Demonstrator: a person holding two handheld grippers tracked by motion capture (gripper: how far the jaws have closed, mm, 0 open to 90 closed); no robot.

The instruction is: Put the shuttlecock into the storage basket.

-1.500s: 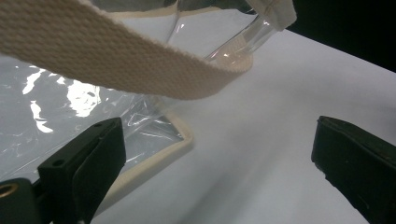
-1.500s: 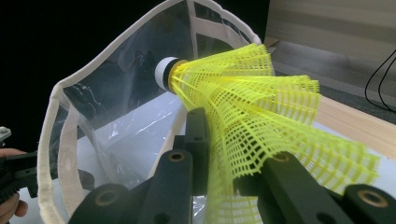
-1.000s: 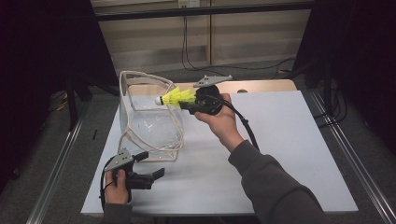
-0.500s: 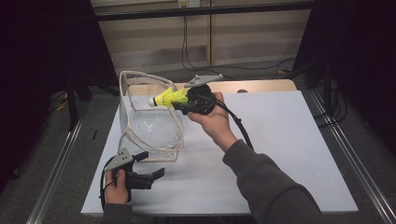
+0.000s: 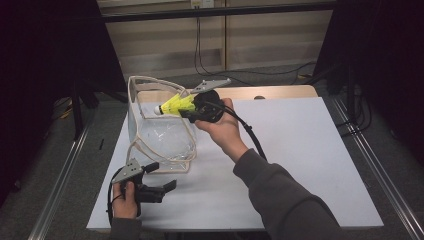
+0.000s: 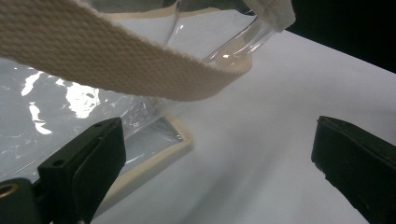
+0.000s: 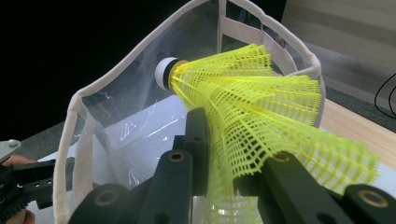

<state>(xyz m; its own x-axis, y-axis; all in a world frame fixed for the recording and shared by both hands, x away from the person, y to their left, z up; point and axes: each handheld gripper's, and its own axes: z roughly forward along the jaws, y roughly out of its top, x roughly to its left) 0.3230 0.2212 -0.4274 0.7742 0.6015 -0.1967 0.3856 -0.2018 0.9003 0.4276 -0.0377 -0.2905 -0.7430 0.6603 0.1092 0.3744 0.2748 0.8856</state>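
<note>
Over bag (image 5: 160, 135), shuttlecock (image 5: 176, 105) seemingly gripper-pinched (image 5: 189, 111)

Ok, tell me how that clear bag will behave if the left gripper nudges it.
The clear bag probably slides or buckles instead of resisting: its walls are thin, wrinkled plastic. It looks light, nothing visible inside. Its strap droops, so it is likely floppy and could snag the left gripper.

One yellow shuttlecock (image 5: 174, 105) was counted, and one clear bag (image 5: 162, 135) with two cloth straps. Two grippers were seen, the left gripper (image 5: 165, 187) and the right gripper (image 5: 187, 111). One white table (image 5: 300, 150) was counted.
</note>
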